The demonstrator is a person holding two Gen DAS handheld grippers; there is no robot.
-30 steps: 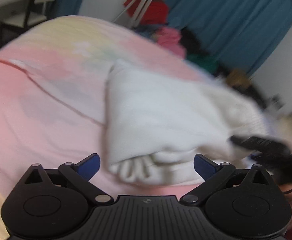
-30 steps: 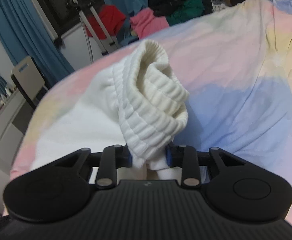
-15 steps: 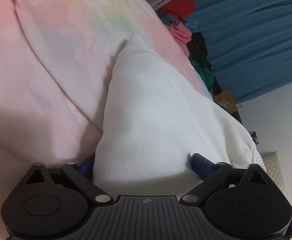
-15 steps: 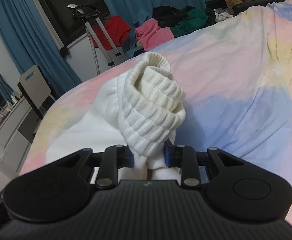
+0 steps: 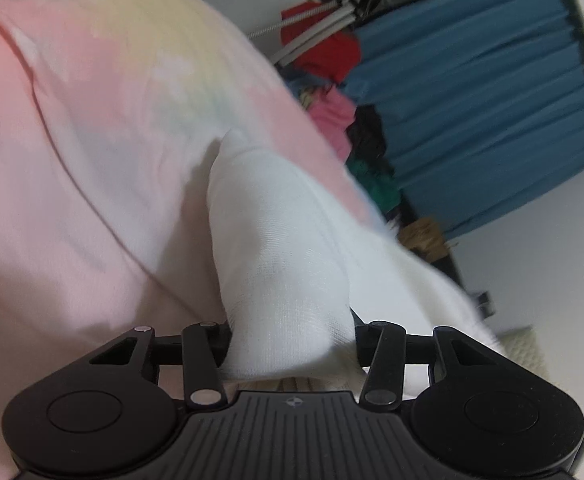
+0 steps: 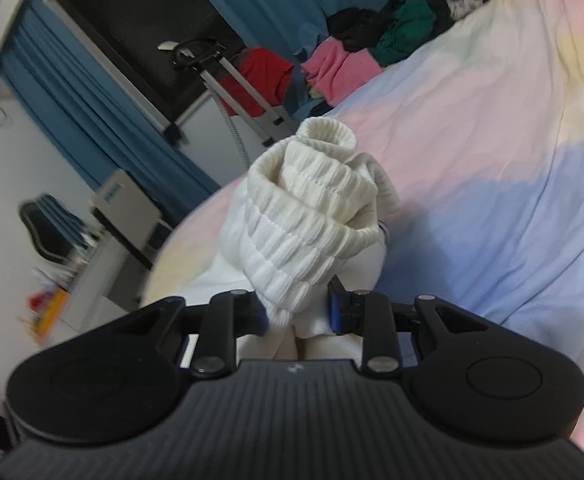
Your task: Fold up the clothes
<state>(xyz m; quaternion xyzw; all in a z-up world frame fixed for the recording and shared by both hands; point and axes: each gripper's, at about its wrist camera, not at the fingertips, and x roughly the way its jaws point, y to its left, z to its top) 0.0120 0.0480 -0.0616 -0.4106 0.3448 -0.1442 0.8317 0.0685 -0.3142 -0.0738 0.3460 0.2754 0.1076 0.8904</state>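
A white garment (image 5: 283, 248) lies on the pastel bedsheet (image 5: 91, 152). My left gripper (image 5: 292, 344) is shut on a bunched fold of its smooth body fabric, which covers both fingertips. In the right wrist view my right gripper (image 6: 298, 312) is shut on the garment's cream ribbed cuff (image 6: 308, 216), which stands up bunched and curled above the jaws. The rest of the white garment (image 6: 219, 280) hangs below toward the bed. A blue pad (image 6: 334, 308) shows on the right finger.
The pink, yellow and blue bedsheet (image 6: 492, 160) fills most of both views. A pile of red, pink, green and black clothes (image 6: 352, 52) lies past the bed by blue curtains (image 5: 472, 120). A chair and desk (image 6: 123, 216) stand at the left.
My left gripper has closed from wide open onto the white garment's fold. My right gripper has kept its hold on the ribbed cuff while tilting and lifting a little.
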